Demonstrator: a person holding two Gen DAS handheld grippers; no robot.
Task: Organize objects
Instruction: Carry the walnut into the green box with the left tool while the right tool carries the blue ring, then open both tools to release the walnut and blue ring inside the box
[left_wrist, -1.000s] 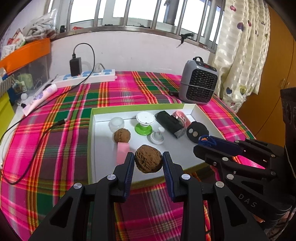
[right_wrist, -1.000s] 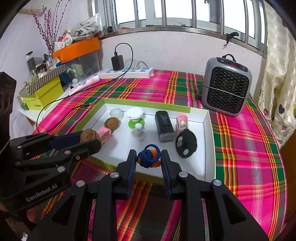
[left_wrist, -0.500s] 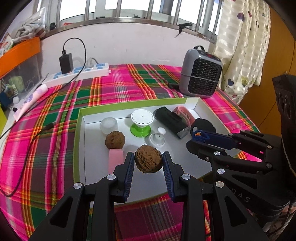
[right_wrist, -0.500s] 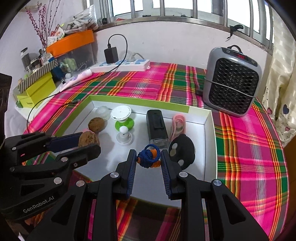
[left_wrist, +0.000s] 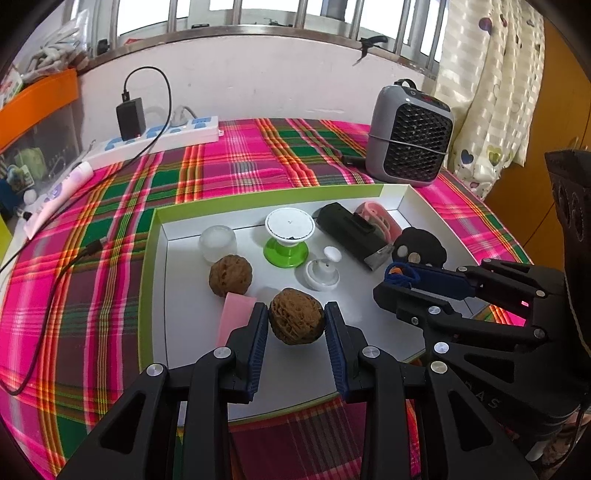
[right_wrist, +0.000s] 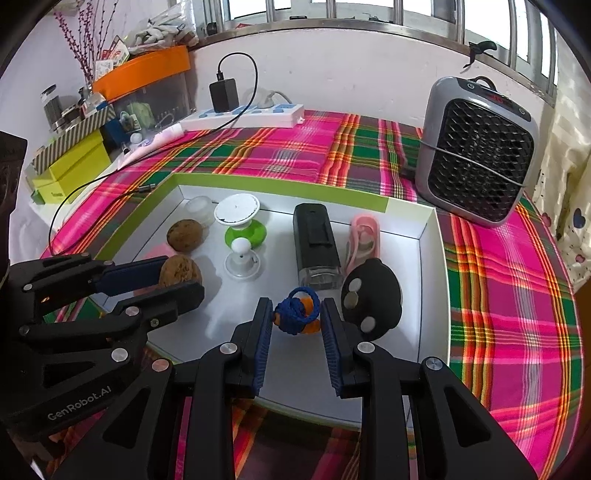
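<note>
My left gripper (left_wrist: 296, 317) is shut on a brown walnut (left_wrist: 295, 320) and holds it over the front of the white tray (left_wrist: 369, 195) with a green rim. My right gripper (right_wrist: 297, 315) is shut on a blue and orange knotted cord ball (right_wrist: 297, 314) over the tray's front middle. In the tray lie a second walnut (left_wrist: 230, 274), a pink block (left_wrist: 236, 318), a frosted jar (left_wrist: 218, 243), a green and white stand (left_wrist: 289, 236), a white knob (left_wrist: 322, 271), a black case (left_wrist: 351, 235), a pink clip (left_wrist: 380, 218) and a black oval piece (left_wrist: 419, 245).
The tray lies on a pink plaid tablecloth (left_wrist: 236, 162). A grey heater (left_wrist: 410, 138) stands at the back right. A power strip (left_wrist: 159, 138) with a charger and cable lies at the back left. Boxes (right_wrist: 70, 166) stand at the left. A curtain (left_wrist: 491, 81) hangs at the right.
Both grippers have moved forward over the tray, each still holding its object. The tray's contents have not moved.
</note>
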